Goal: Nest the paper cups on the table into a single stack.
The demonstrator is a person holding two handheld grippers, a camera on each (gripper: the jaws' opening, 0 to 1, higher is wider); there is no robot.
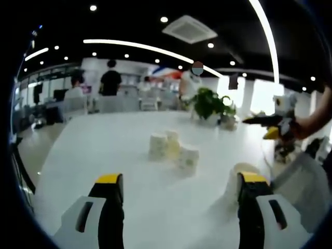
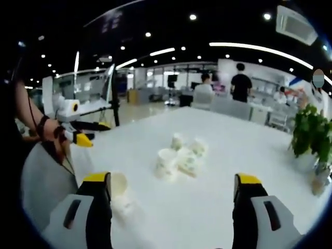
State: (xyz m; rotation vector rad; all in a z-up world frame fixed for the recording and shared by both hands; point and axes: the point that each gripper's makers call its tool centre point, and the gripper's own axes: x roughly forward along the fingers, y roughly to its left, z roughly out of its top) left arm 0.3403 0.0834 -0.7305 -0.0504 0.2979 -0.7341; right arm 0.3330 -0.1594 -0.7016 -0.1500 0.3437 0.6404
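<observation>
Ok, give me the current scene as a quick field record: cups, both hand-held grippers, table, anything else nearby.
cup cluster: paper cups grouped mid-table, not yet one stack
lone cup: one cup apart from the cluster, lying by the left jaw's right side
left hand-held gripper: open, holding nothing, short of the cluster
right hand-held gripper: open, holding nothing
table: white
plant: at the table's far edge
background: people at desks, blurred

Near cup (image 1: 239,179) partly hidden behind finger; cup cluster (image 2: 182,155) blurred.
</observation>
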